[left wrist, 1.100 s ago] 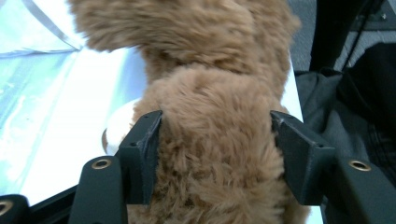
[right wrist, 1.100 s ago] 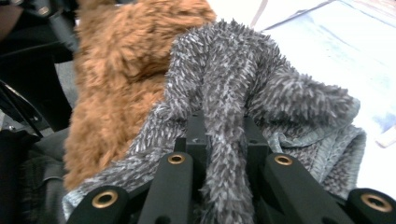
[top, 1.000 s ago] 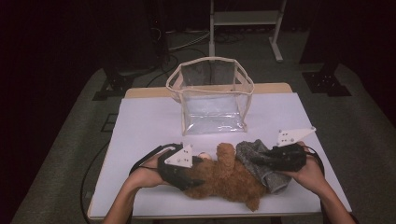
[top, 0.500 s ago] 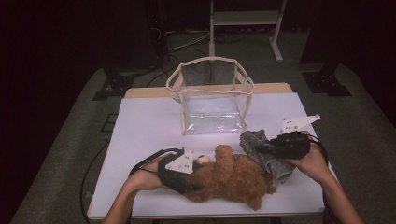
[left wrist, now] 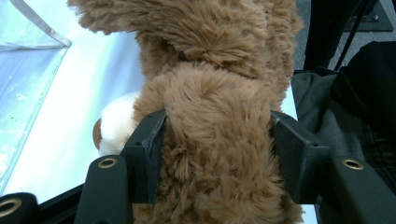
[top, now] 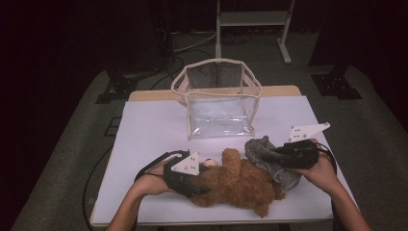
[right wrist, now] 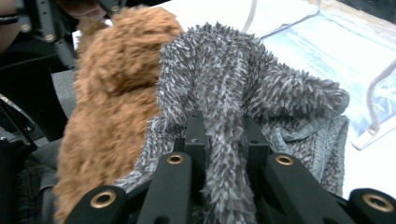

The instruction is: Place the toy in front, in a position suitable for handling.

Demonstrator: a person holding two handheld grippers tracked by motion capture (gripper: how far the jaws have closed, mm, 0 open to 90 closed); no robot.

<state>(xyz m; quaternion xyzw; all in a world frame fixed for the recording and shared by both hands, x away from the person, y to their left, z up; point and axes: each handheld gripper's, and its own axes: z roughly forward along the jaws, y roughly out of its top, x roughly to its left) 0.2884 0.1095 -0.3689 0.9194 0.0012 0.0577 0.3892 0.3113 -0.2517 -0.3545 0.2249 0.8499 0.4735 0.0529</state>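
High view showed a shaggy brown plush teddy bear (top: 240,185) lying on its side along the near edge of the white table (top: 149,125), its pale muzzle turned toward the person's left. Draped against the bear's far right end lay a grey fuzzy knitted cloth (top: 276,166), touching the fur. The left tongs (top: 204,175) had the bear by its head end. In the left gripper view (left wrist: 215,154) a thick roll of brown fur sat squeezed between the two black pads, which pressed into it from both sides, standing partly apart around that bulk. The jaws had just been closing and then easing open a little on the fur. The right tongs (top: 262,155) held the grey cloth. In the right gripper view (right wrist: 223,140) a narrow pinched fold of the grey knit rose between the jaws, which stood nearly together on it, with the bear's brown fur just beside to the left. A hand (top: 151,178) carried the left tool and another hand (top: 320,171) the right, both forearms coming in from the near edge. Farther back, at the middle of the table, stood a clear plastic bag with cream trim (top: 219,103), upright and open at the top, apart from the bear and the cloth.
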